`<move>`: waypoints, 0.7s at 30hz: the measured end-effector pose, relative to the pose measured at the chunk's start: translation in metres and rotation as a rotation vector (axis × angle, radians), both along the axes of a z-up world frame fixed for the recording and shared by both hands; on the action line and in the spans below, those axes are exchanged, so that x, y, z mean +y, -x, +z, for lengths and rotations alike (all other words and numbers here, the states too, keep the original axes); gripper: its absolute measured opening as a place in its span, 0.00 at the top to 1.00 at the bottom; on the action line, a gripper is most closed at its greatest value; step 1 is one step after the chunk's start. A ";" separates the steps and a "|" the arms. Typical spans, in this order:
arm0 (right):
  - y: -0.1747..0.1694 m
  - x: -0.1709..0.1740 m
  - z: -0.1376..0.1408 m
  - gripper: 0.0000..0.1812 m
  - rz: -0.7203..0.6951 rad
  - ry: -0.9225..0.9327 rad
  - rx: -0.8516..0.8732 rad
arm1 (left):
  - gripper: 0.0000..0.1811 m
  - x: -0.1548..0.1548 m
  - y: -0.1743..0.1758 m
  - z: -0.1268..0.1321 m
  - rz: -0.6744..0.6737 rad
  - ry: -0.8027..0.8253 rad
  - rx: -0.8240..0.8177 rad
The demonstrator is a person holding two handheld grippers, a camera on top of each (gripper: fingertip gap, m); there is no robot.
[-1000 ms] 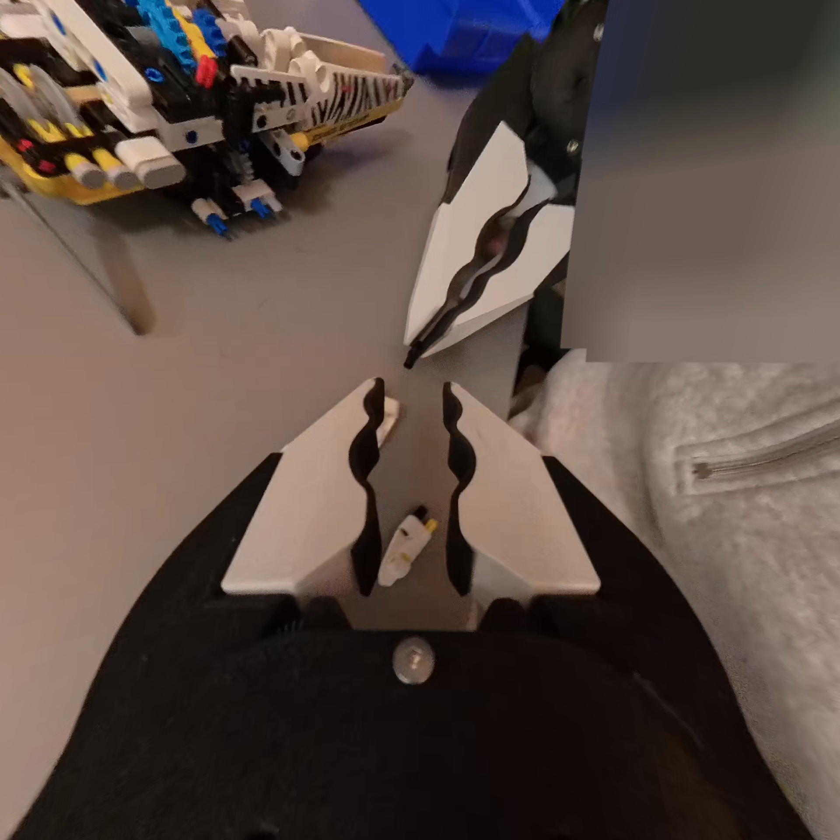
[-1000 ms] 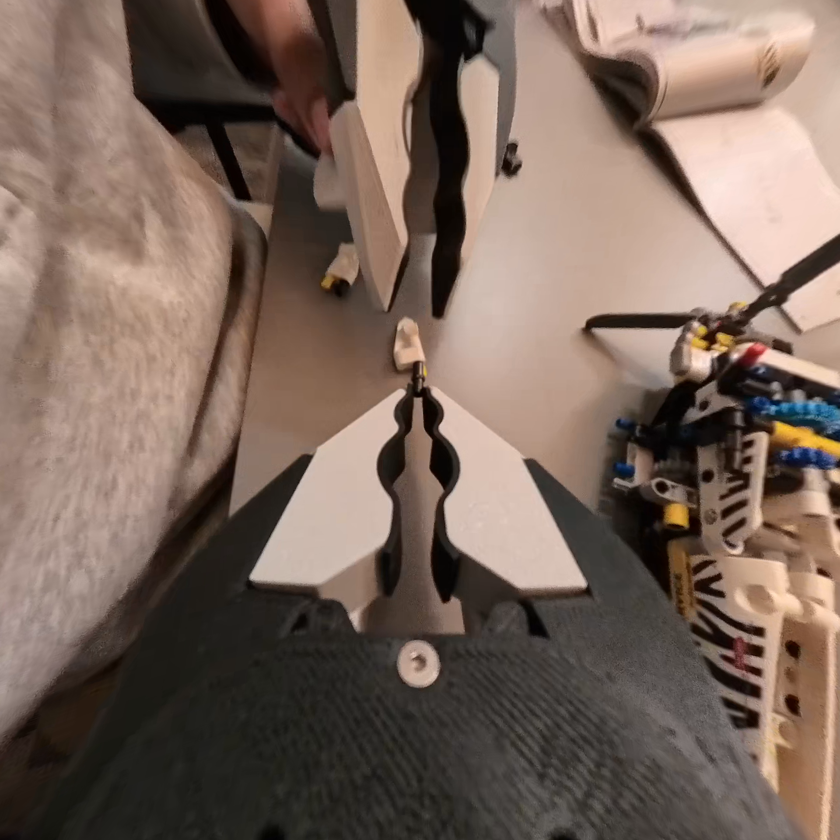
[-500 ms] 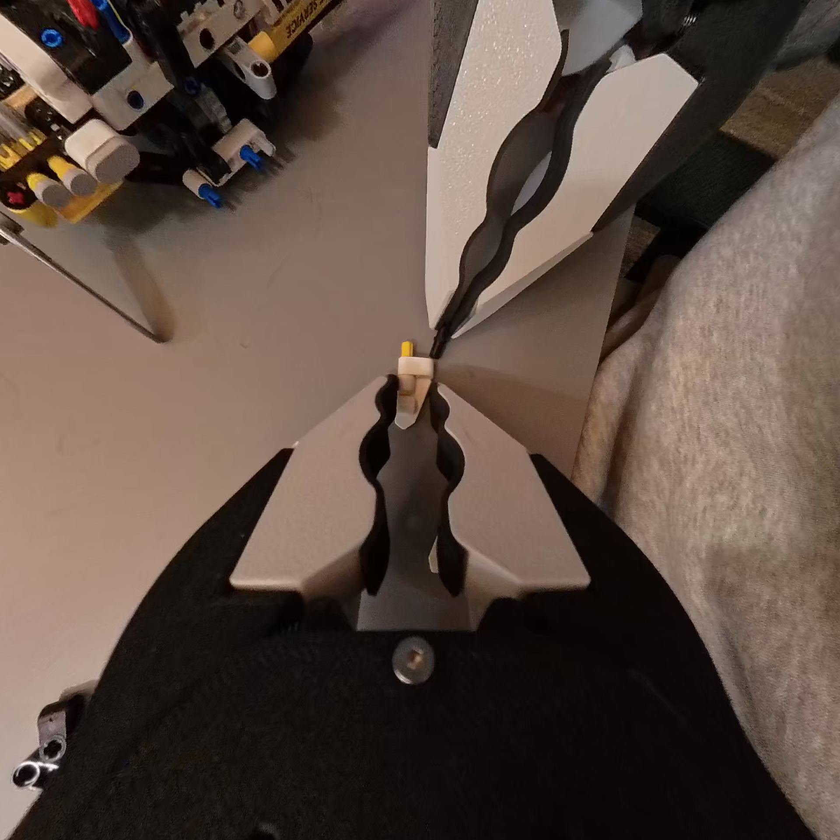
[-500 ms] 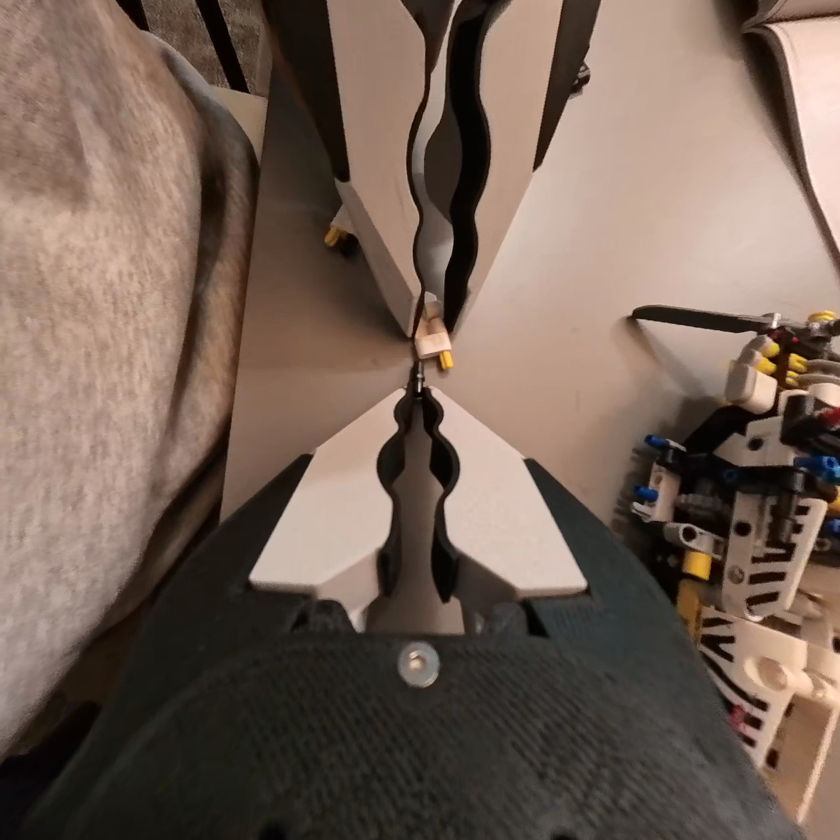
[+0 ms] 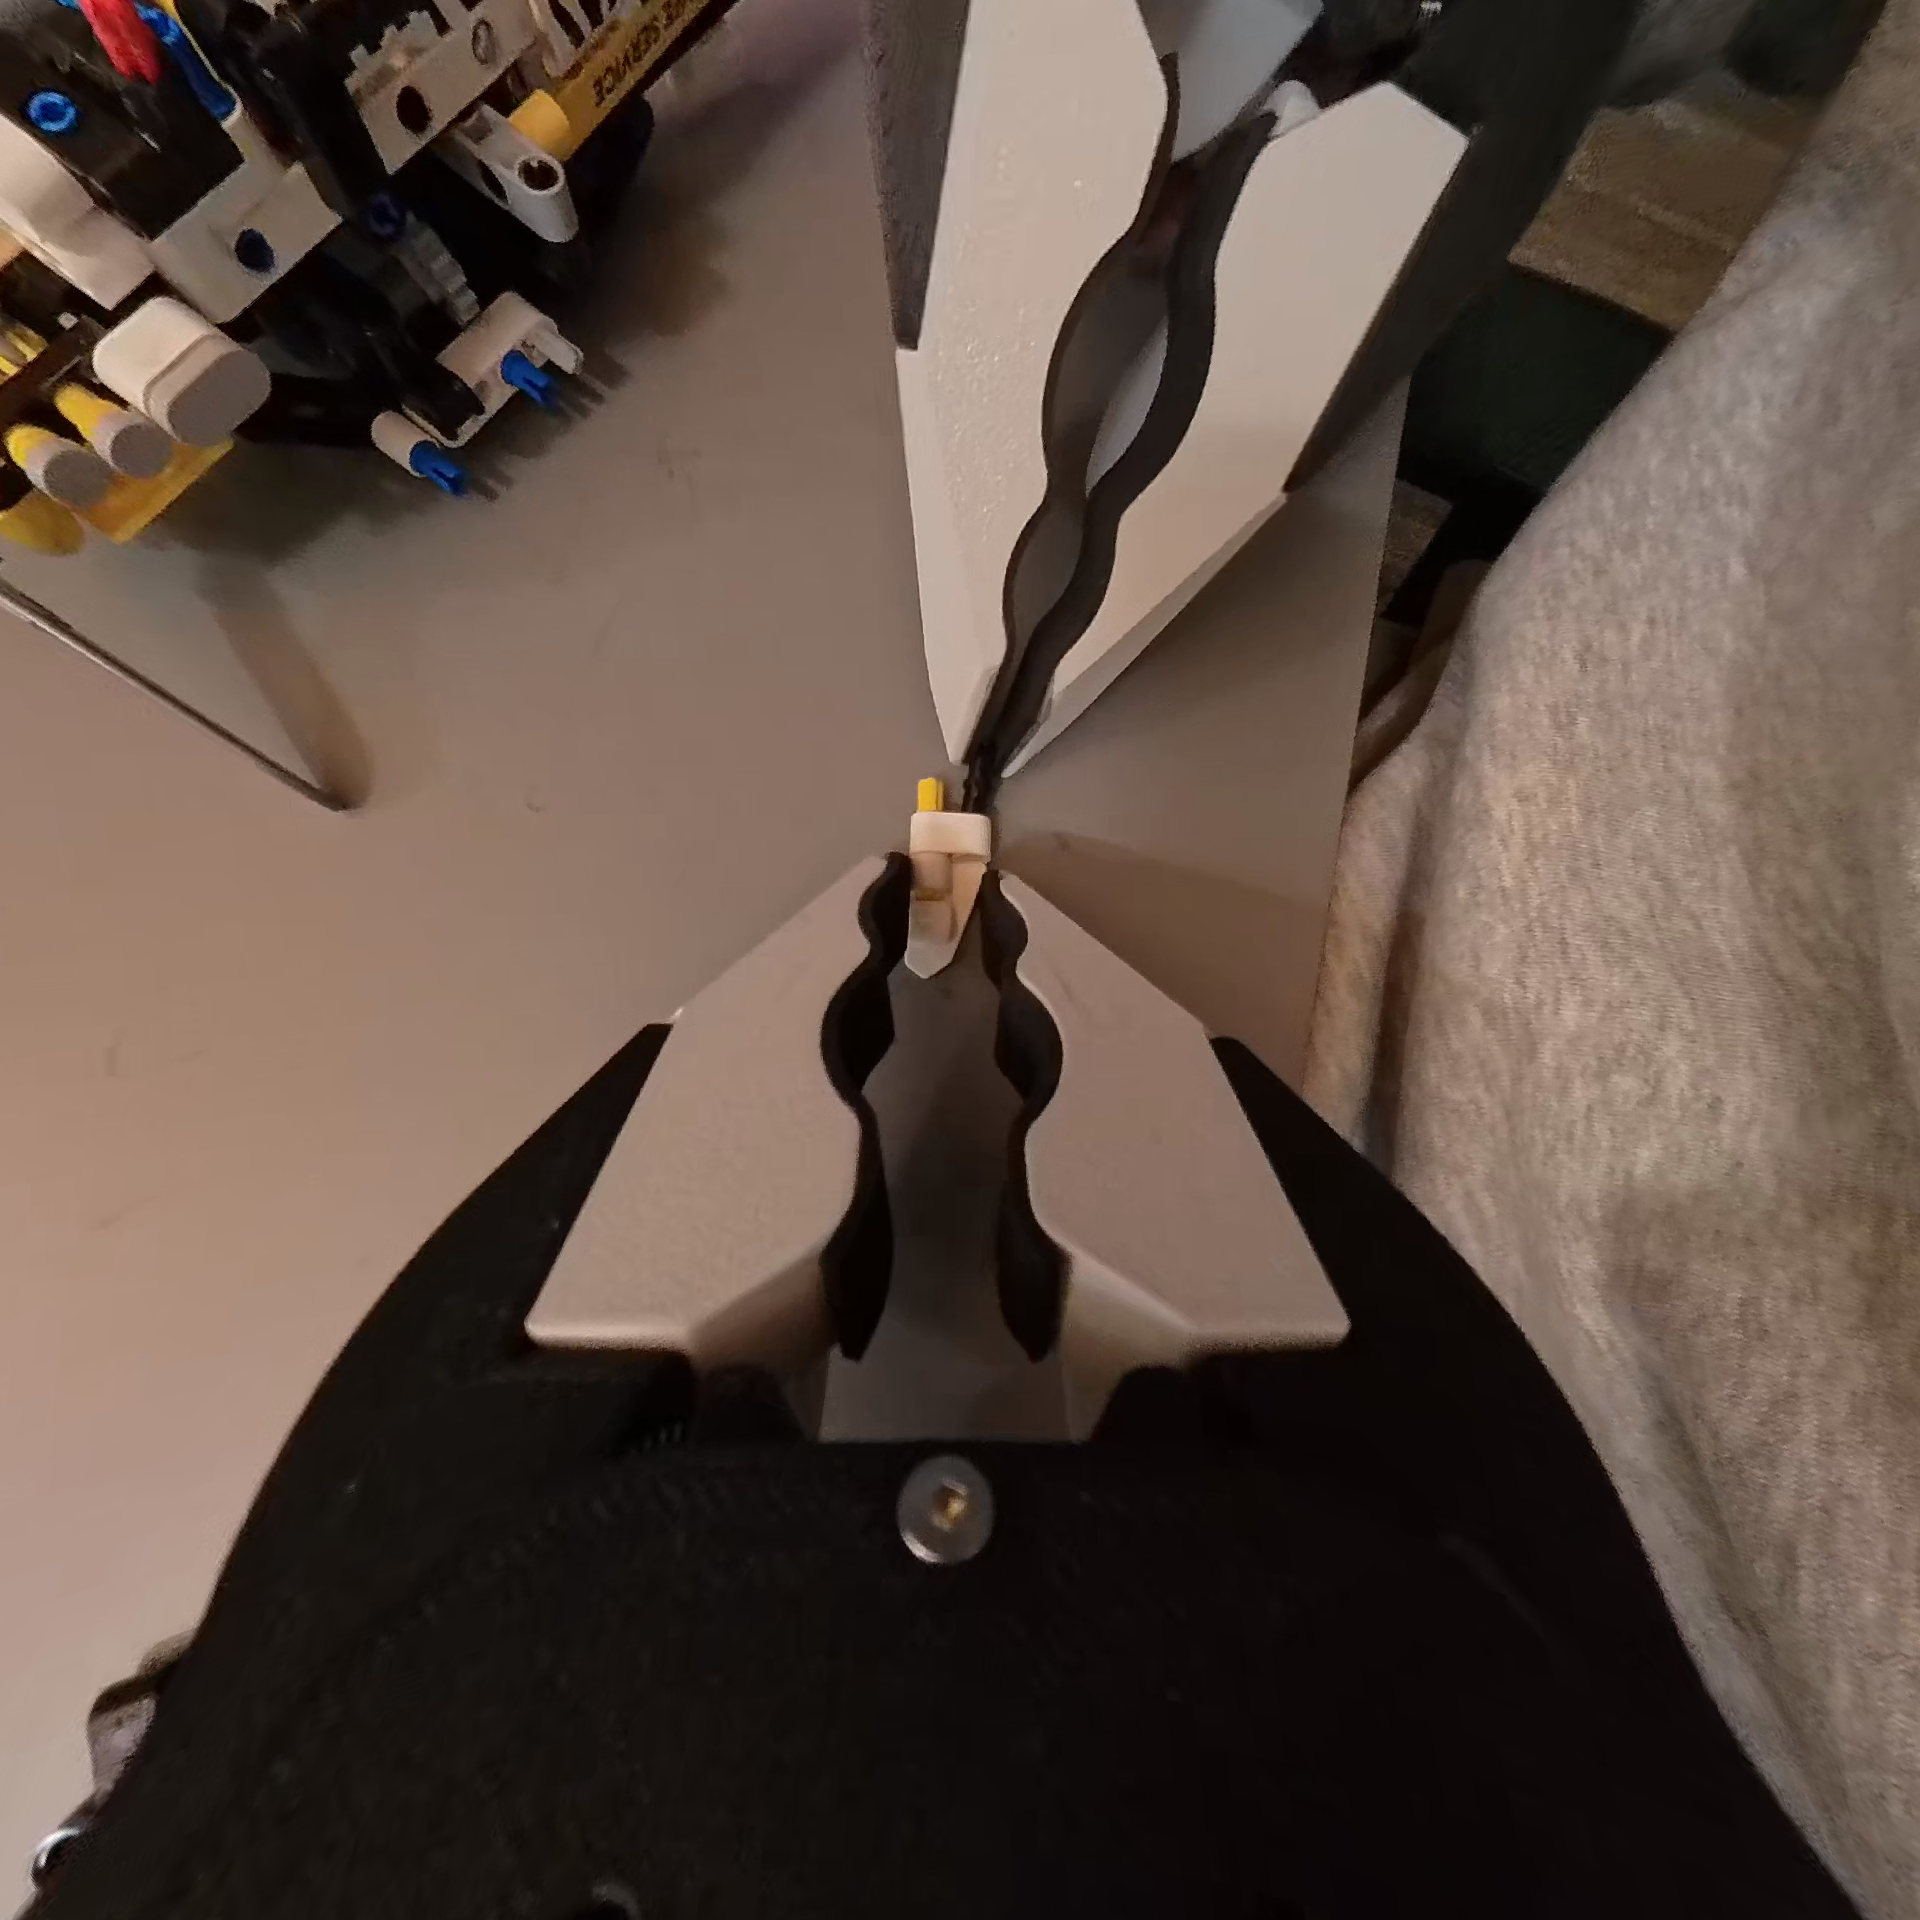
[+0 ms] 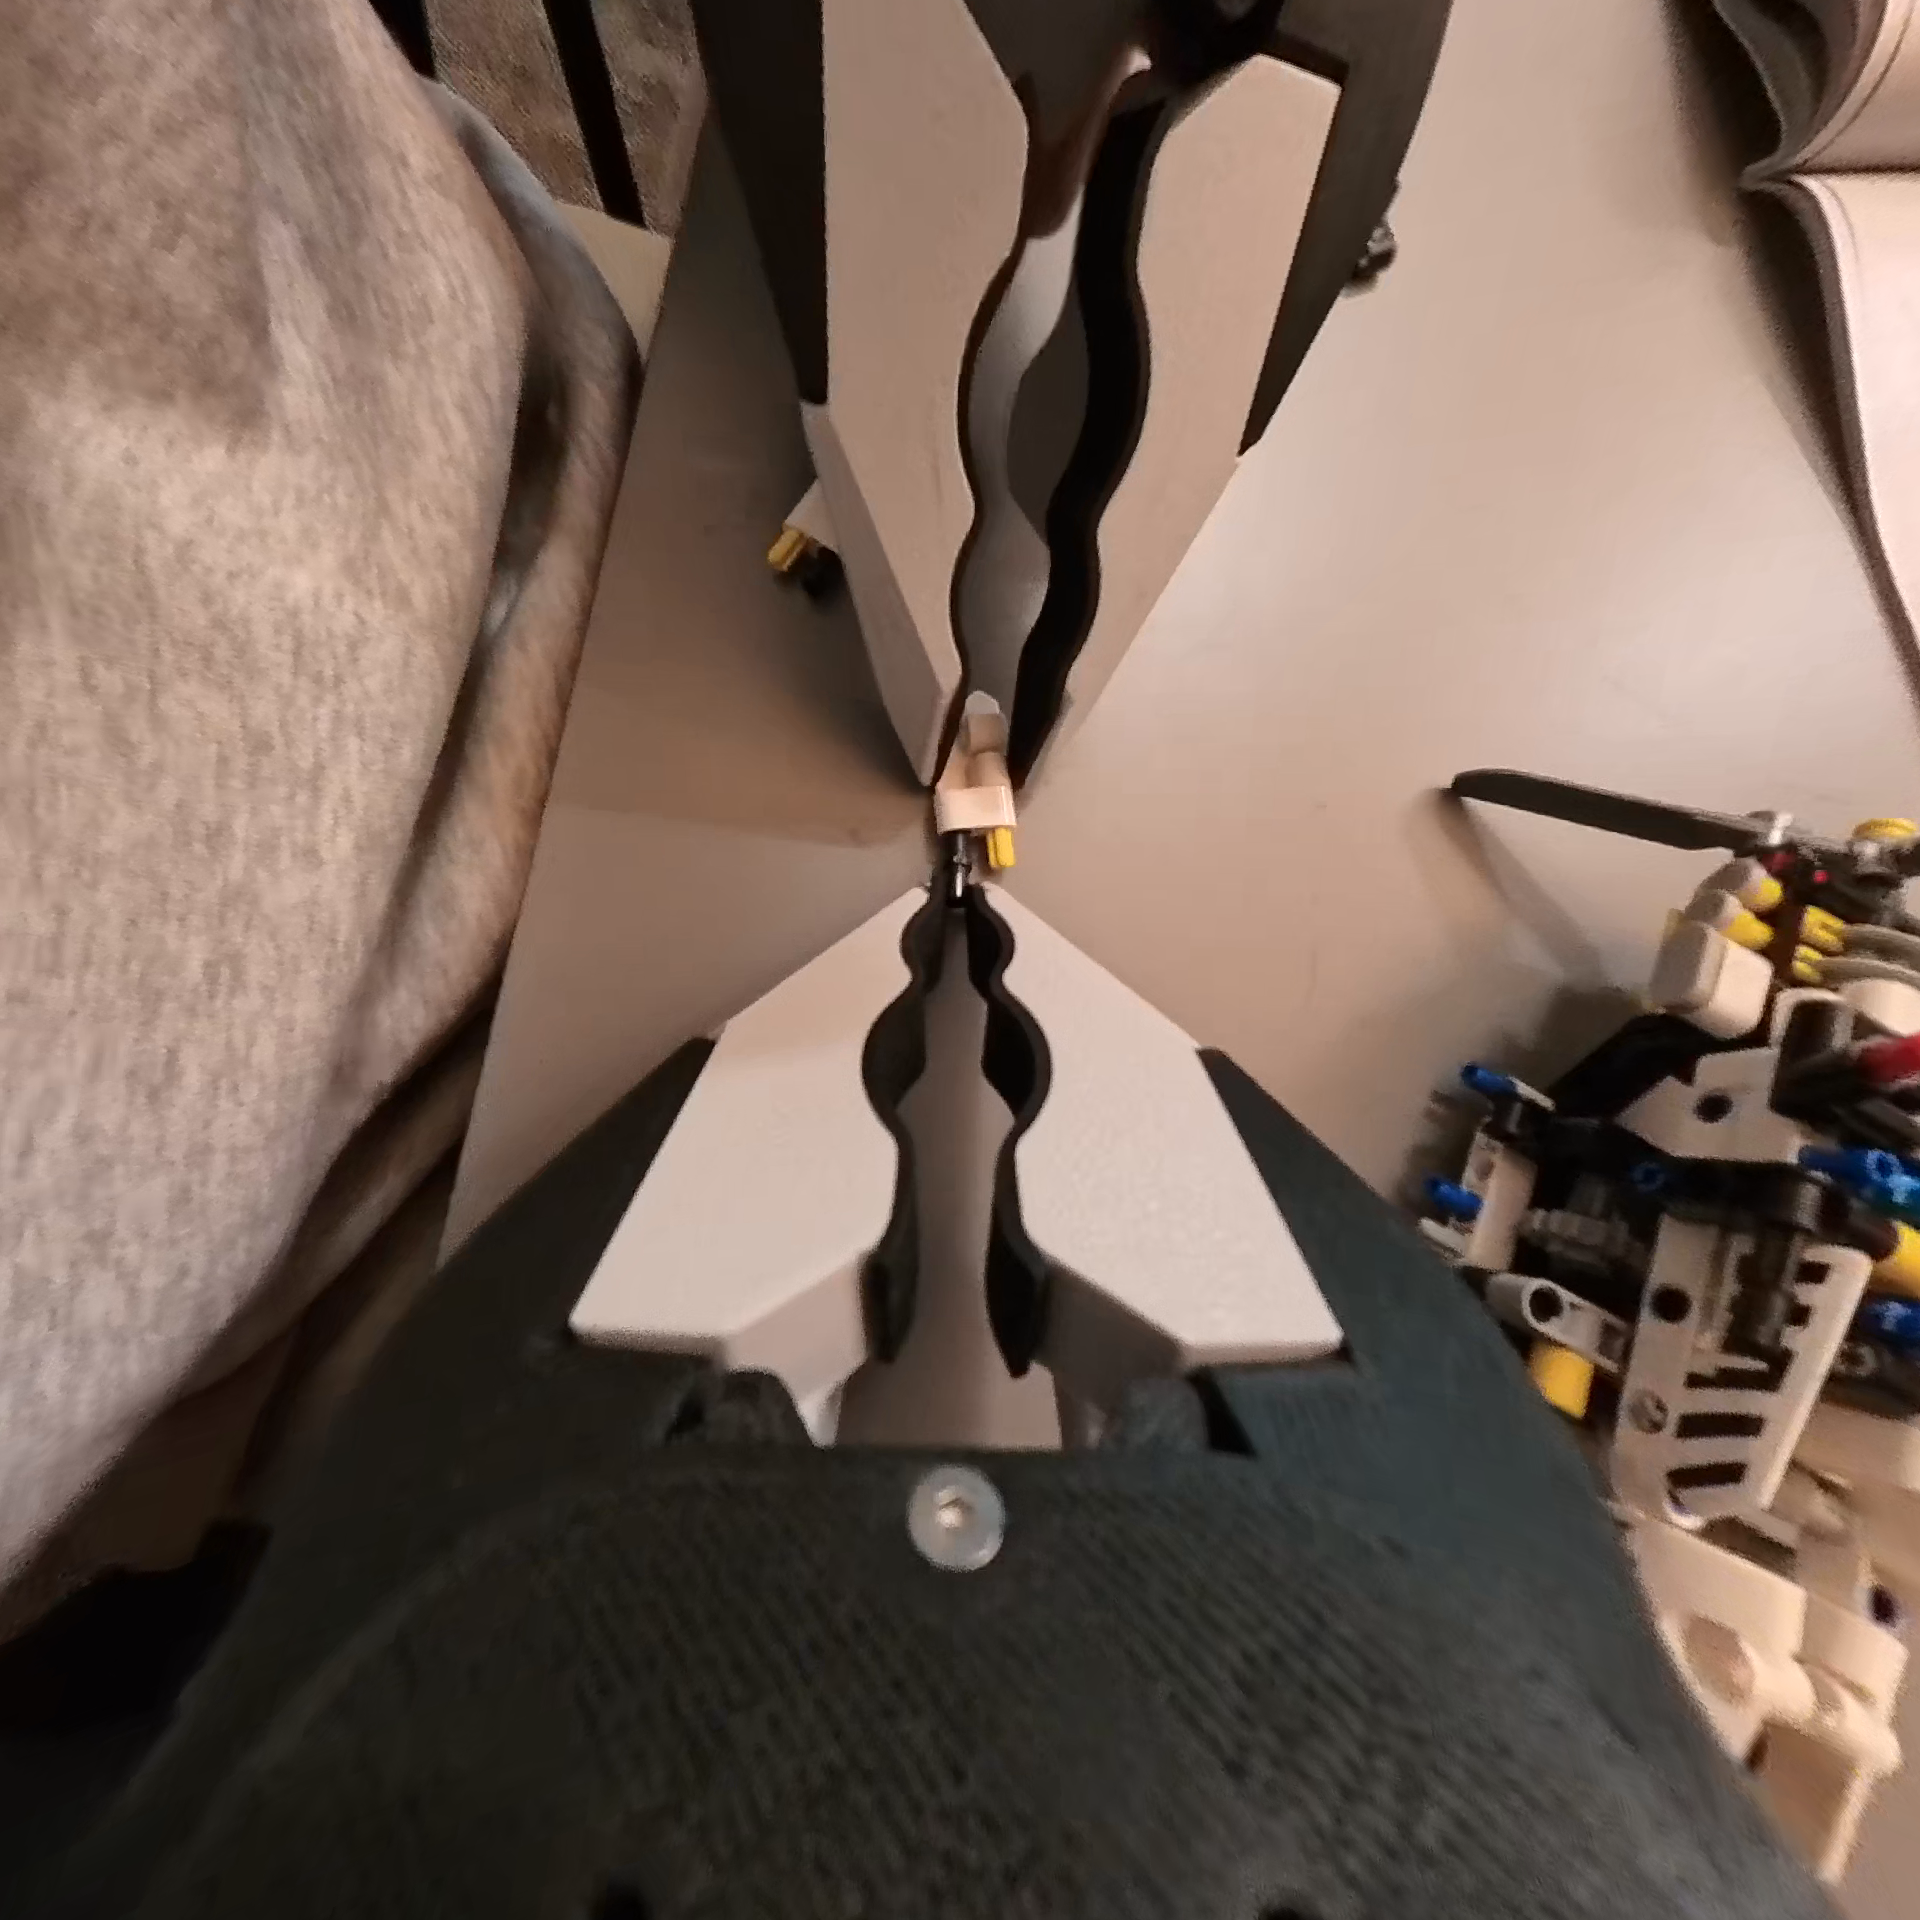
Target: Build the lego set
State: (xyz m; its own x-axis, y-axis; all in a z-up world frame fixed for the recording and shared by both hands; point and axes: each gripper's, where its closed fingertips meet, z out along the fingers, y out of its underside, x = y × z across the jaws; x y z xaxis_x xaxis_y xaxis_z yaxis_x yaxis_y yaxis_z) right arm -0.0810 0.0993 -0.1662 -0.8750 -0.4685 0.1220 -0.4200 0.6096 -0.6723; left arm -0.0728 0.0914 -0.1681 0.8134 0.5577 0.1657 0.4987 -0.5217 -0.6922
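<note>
Since a second ago we have lifted the connector [image 5: 943,883] into the left gripper [image 5: 940,868], which pinches it. Right gripper [image 6: 958,906] clamps a black pin [image 6: 957,871] at its hole. Model [image 6: 1683,1226] stands largely built, far right; joining remains.

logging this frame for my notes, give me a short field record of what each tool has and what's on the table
left tool: shut on the white connector, which carries a yellow pin
right tool: shut on a small black pin
alignment: tools tip to tip above the table, black pin at the connector's end beside the yellow pin; whether it is inserted cannot be told
lego model: partly built, on the table to the right tool's right
loose part: another white piece with a yellow pin lies behind the left tool
</note>
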 end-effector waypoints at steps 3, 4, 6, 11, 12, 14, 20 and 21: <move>-0.002 0.000 0.000 0.99 0.023 0.010 -0.092 | 0.93 0.000 0.000 0.000 -0.020 -0.014 -0.011; -0.002 0.000 0.000 0.99 0.025 0.001 -0.116 | 0.93 0.000 0.000 0.000 -0.023 -0.019 -0.017; -0.003 0.001 0.000 0.99 0.031 -0.016 -0.131 | 0.93 0.000 0.000 0.000 -0.024 -0.026 -0.029; -0.004 0.001 0.000 0.99 0.021 -0.040 -0.165 | 0.93 0.000 0.000 0.000 -0.003 -0.070 -0.065; -0.004 0.001 0.000 0.99 0.015 -0.044 -0.185 | 0.93 0.000 0.000 0.001 -0.003 -0.071 -0.067; -0.004 0.001 0.000 0.99 0.001 -0.055 -0.215 | 0.93 0.000 0.000 0.001 -0.001 -0.078 -0.076; -0.004 0.001 0.001 0.99 -0.097 -0.072 -0.299 | 0.93 0.000 0.000 0.001 0.024 -0.103 -0.110; -0.004 0.000 0.001 0.99 -0.120 -0.072 -0.315 | 0.93 0.000 0.000 0.001 0.028 -0.104 -0.111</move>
State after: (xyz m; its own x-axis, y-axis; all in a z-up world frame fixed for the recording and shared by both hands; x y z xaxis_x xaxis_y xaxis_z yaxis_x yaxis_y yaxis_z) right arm -0.0769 0.0997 -0.1653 -0.9138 -0.3573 -0.1930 -0.1209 0.6930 -0.7107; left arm -0.0731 0.0917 -0.1675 0.7715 0.5548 0.3115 0.5882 -0.4351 -0.6817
